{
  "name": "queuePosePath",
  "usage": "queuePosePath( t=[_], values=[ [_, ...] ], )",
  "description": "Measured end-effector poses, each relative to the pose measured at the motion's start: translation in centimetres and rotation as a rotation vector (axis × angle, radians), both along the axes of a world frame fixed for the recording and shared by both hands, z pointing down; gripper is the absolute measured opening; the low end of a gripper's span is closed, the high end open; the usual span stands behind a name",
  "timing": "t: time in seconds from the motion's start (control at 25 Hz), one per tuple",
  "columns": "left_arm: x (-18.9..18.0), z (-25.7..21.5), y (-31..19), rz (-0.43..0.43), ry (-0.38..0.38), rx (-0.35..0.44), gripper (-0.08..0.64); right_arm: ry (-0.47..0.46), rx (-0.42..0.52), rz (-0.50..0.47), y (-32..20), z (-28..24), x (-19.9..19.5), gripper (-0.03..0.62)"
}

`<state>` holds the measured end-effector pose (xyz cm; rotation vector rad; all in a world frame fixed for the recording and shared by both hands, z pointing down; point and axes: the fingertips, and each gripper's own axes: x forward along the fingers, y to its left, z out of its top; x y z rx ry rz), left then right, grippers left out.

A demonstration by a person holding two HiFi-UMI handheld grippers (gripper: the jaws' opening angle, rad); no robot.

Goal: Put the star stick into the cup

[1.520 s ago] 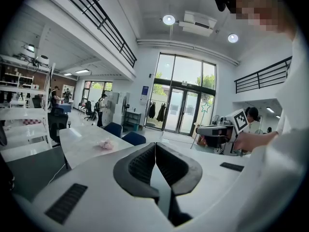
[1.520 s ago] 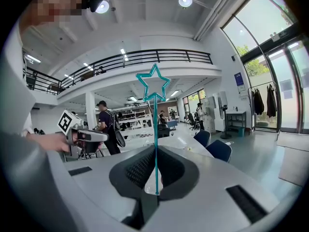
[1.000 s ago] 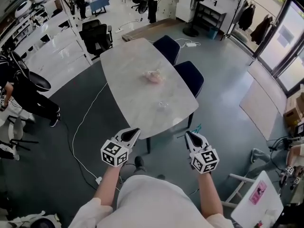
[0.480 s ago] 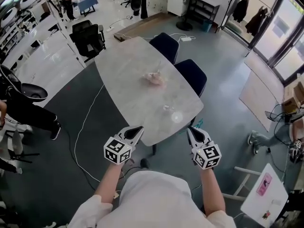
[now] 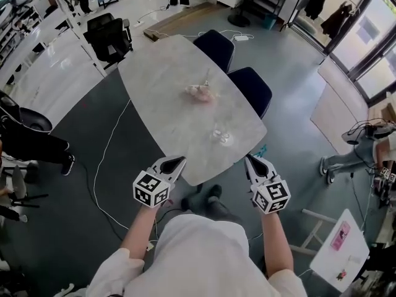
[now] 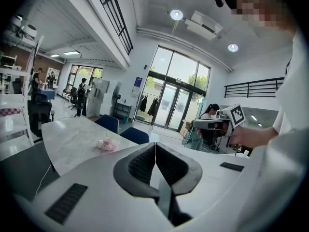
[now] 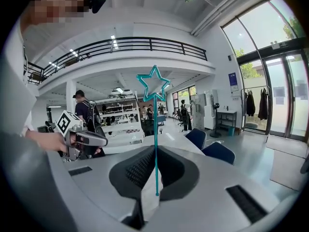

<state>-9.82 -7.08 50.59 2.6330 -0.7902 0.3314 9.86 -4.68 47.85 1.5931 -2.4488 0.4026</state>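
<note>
The room is seen brightly and evenly lit. Daylight is admitted through the tall glass doors [image 6: 173, 100], which are slightly washed out, and it is supplemented by round ceiling lights [image 6: 176, 14] rendered as white glare spots. A pale sheen is laid across the marble table [image 5: 185, 98] in the head view. Strong barrel distortion is shown in every view: straight lines are bent toward the edges, and both gripper views are ringed by black vignetting. The star stick [image 7: 155, 129] is rendered crisp against the bright background, while the near body of the left gripper [image 6: 155, 146] is softened by blur.
</note>
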Motion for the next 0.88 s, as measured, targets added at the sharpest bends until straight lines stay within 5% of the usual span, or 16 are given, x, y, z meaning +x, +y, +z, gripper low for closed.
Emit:
queuePosePath(
  t=[0.88],
  values=[
    [5.2,4.1,-10.0,-0.186,-0.044,-0.139,0.021,-0.006,-0.083,-0.249,-18.0,7.8,2.3,0.017]
  ],
)
